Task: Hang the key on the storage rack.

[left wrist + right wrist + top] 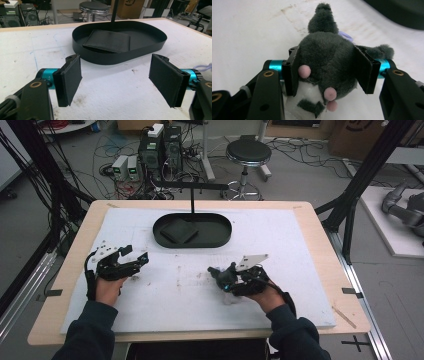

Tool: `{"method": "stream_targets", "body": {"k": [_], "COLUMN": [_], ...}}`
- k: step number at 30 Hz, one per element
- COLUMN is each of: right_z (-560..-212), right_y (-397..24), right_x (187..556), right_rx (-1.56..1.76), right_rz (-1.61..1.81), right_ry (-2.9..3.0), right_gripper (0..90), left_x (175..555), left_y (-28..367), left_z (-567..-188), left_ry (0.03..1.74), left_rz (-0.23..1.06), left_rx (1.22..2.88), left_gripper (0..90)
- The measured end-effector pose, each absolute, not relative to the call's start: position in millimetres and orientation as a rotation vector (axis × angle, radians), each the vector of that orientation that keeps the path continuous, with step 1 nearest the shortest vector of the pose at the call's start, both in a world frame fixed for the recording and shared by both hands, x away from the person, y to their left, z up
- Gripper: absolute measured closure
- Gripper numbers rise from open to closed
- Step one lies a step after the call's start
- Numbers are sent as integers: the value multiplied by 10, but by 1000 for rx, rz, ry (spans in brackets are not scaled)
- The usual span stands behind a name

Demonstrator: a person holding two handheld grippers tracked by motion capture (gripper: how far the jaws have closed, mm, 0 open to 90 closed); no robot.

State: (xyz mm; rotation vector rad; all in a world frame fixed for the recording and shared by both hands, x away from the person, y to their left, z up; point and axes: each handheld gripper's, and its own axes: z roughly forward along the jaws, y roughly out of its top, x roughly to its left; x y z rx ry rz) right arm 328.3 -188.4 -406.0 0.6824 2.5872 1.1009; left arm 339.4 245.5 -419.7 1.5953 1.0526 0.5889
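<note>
A grey plush toy (325, 53) with pink dots and a white patch sits between the pads of my right gripper (328, 71), which is shut on its body. In the high view this gripper (225, 277) holds the plush toy (218, 274) low over the white mat, right of centre. My left gripper (136, 254) rests at the mat's left side, open and holding nothing. From the left gripper view, its gripper (117, 77) points at a black oval tray (112, 58) holding a flat black wallet (107, 41). The tray (220, 240) stands at the mat's far middle.
The white foam mat (290, 245) covers most of the wooden table (320, 235). A thin black post (192, 197) rises just behind the tray. Beyond the table are a stool (248, 152), computer boxes (160, 147) and loose cables on the floor.
</note>
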Motion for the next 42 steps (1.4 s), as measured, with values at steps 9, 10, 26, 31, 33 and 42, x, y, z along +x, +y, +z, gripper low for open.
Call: {"method": "stream_targets", "body": {"k": [9,10,26,31,33,42], "right_z": [-4129,-4112,-4253,-4182,-4165,-4207], "right_y": [-1962,-1974,-1600,-1848,-1925,-2220], "right_x": [3317,3314,3104,3205,3229,3393], "right_rx": [712,735,610,821,861,1201], "right_rz": [926,930,596,646,679,1222], "right_ry": [2442,2418,2371,2320,2318,2508], "right_gripper": [255,234,168,410,428,388], "left_x": [3399,3399,3399,3396,3396,3397], "left_y": [2480,2481,2490,2500,2501,2495], "left_z": [-4191,-4190,-4189,-4187,-4187,-4188], "left_ry": [1057,1058,1063,1065,1066,1063], "left_rz": [593,593,592,596,595,587], "left_rx": [1592,1589,1591,1590,1589,1591], "left_gripper": [264,266,271,272,272,275]}}
